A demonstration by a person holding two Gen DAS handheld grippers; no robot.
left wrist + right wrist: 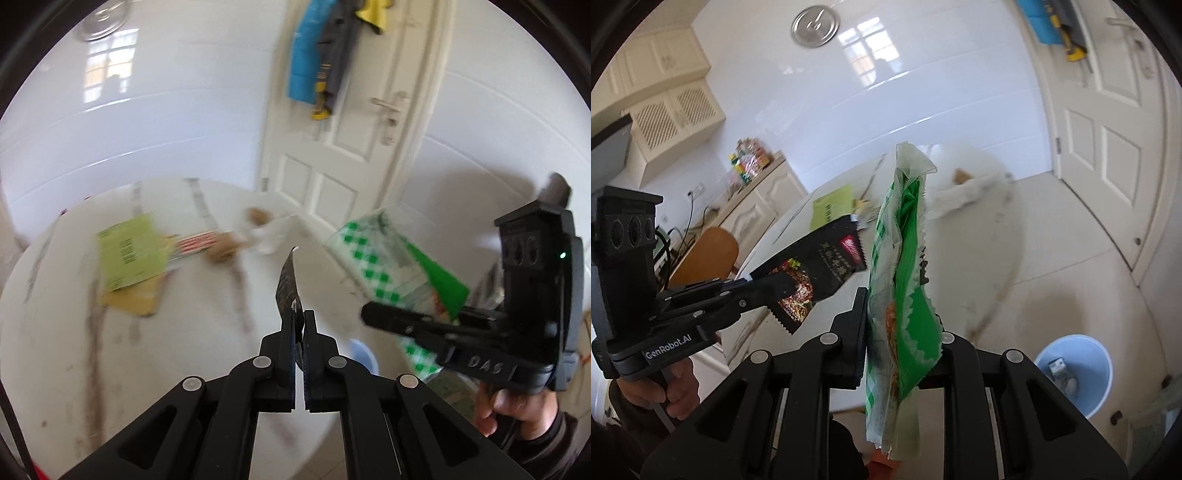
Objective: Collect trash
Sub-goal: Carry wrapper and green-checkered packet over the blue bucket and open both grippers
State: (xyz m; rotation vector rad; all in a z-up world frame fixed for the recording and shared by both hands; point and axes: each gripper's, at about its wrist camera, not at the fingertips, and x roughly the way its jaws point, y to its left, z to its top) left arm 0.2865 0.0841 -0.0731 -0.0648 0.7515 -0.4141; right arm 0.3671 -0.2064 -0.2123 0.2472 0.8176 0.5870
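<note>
My left gripper [300, 314] is shut on a black snack wrapper [287, 284], seen edge-on; the right wrist view shows the same wrapper [816, 269] held above the white table [979, 236]. My right gripper [905, 306] is shut on a green-and-white checked wrapper [905, 258], which hangs upright between the fingers; it also shows in the left wrist view [388, 266]. A light blue bin [1075, 373] with some trash inside stands on the floor at the lower right.
On the round white table [74, 350] lie a lime-green paper [129, 251] over a brown envelope, a red-and-white packet [195, 242], brown lumps [221, 251] and white tissue [266, 236]. A white door [351, 147] stands behind. A wooden chair [709, 254] is at the left.
</note>
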